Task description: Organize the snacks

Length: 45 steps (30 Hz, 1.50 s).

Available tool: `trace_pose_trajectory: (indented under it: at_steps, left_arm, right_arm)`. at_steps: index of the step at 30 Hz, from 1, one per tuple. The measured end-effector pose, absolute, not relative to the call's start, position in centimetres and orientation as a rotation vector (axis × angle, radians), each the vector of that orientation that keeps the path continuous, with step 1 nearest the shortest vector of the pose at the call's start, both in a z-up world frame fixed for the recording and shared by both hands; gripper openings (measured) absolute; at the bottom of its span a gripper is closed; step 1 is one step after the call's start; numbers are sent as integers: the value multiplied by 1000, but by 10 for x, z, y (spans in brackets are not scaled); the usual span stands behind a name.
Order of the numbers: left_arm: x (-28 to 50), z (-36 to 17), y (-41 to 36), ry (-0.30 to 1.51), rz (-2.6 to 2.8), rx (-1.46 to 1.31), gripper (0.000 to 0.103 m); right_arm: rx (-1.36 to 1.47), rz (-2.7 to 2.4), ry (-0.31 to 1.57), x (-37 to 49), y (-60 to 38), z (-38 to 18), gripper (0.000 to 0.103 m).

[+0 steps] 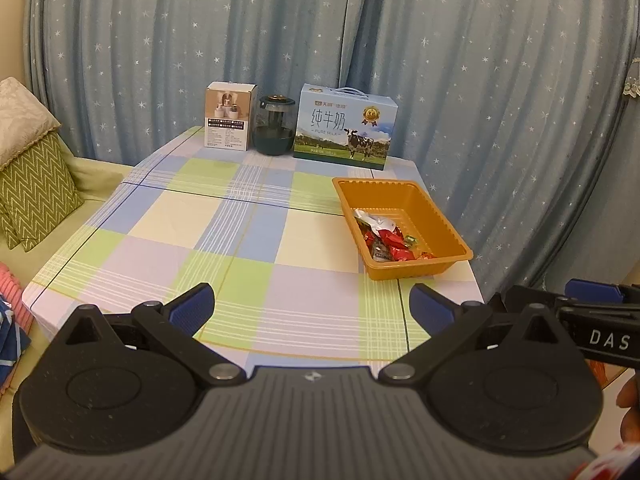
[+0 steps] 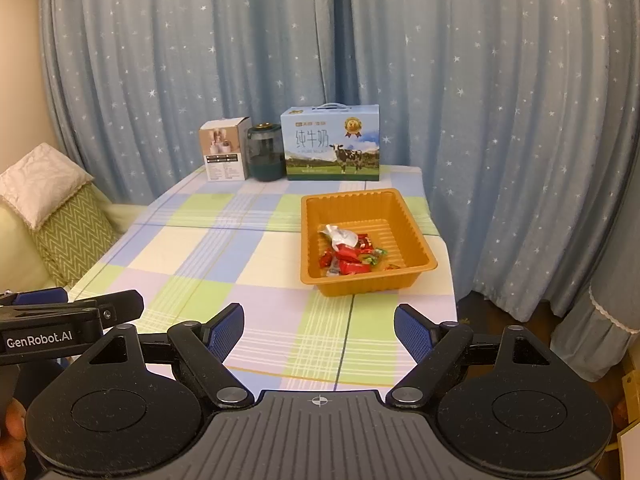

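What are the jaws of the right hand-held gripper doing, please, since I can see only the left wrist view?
Observer: The right hand-held gripper is open, with nothing between its blue pads; only the checked tablecloth shows through the gap.
Operator: Thank you. Can you see my left one from the outside?
Observer: Yes. The left hand-held gripper shows side-on at the left edge of the right wrist view, with the label GenRobot.AI on its side and a hand below it.
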<state>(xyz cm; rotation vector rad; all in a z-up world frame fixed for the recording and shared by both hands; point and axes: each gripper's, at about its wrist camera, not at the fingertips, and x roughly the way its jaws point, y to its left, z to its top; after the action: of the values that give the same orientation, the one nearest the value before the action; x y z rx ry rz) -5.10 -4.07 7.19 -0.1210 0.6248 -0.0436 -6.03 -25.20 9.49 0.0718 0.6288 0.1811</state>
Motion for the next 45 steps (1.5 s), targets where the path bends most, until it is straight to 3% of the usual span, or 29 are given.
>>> trace_pose_trajectory:
  at_steps: [45]
  left_arm:
    - [-51,68,-43,624,-44,-103,103]
  right_arm:
    - [74,181,637,-58,-251,93,82]
